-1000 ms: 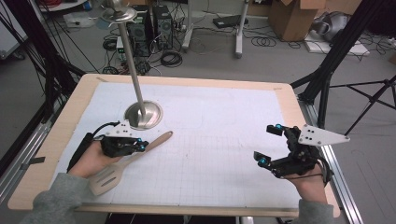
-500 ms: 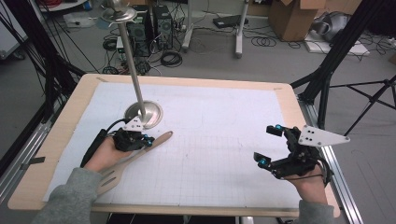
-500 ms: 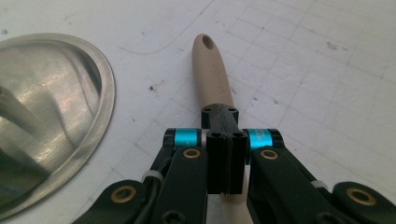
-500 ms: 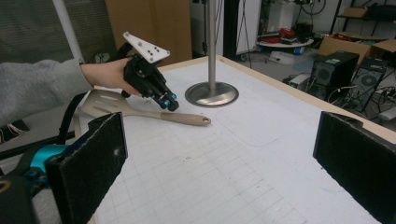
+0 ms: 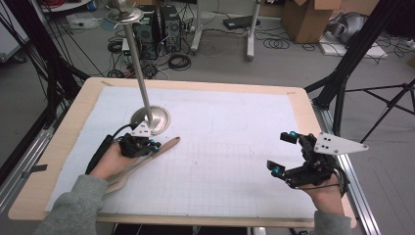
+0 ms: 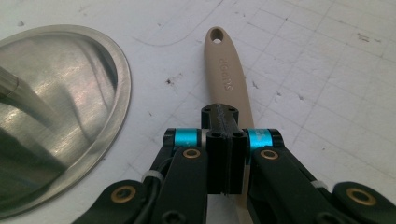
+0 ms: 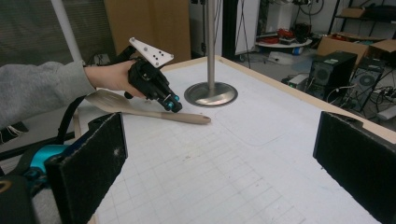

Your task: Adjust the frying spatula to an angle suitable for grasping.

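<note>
L gripper (image 5: 155,145) clamped tight on wooden spatula (image 5: 147,157) handle – beside steel stand base (image 5: 150,119); R gripper (image 5: 284,152) wide open, empty.

Even, fairly bright indoor light, hardly any shadows on the white mat (image 5: 235,147), soft glare on the steel stand base (image 6: 56,102), high view kinda soft and grainy, right gripper's jaw pads blurry up close

Obstacles: steel stand (image 5: 149,117) rear left, spatula (image 5: 147,155) beside it. Counter (image 5: 235,142) centre and right: open.
</note>
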Available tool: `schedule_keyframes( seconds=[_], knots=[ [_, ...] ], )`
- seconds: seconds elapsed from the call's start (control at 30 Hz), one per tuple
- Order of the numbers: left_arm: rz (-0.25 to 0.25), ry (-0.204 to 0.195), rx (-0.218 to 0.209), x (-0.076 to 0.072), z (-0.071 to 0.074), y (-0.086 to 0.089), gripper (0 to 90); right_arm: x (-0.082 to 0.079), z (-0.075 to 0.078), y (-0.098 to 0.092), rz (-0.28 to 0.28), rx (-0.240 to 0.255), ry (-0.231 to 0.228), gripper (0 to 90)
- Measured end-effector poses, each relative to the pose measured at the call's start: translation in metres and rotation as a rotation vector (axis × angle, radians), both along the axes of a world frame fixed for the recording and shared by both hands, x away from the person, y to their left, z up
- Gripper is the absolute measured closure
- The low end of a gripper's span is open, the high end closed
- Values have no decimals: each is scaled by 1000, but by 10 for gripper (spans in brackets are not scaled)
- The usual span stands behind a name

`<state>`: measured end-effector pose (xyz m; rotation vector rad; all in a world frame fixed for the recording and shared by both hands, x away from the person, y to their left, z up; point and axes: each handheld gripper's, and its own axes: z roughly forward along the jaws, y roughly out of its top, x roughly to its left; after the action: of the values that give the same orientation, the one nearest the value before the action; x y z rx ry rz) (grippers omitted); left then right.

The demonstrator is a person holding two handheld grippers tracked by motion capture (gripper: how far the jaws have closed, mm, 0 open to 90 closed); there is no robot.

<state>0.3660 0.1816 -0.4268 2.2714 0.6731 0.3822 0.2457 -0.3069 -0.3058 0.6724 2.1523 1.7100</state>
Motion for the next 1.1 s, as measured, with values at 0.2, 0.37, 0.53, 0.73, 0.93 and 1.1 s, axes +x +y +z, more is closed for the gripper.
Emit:
schedule_keyframes(
  seconds=[0.2,0.37,0.53,0.73,0.93,1.1],
  knots=[
    [-4,11,-8,0,-2,-1,895,0,-1,-1,0,1,6,18],
    [-18,7,-8,0,-1,-2,895,1,-2,-2,-4,-2,7,18],
    [-41,10,-19,-3,-1,-5,895,1,-2,0,-1,-2,6,18],
    [-48,16,-28,-4,-2,-7,895,2,-3,0,-3,-6,6,18],
    [-95,27,-40,-8,-3,-13,895,1,-3,0,-1,-8,12,18],
    [-128,26,-22,-9,-4,-16,895,1,-3,0,-1,-8,11,18]
  ],
)
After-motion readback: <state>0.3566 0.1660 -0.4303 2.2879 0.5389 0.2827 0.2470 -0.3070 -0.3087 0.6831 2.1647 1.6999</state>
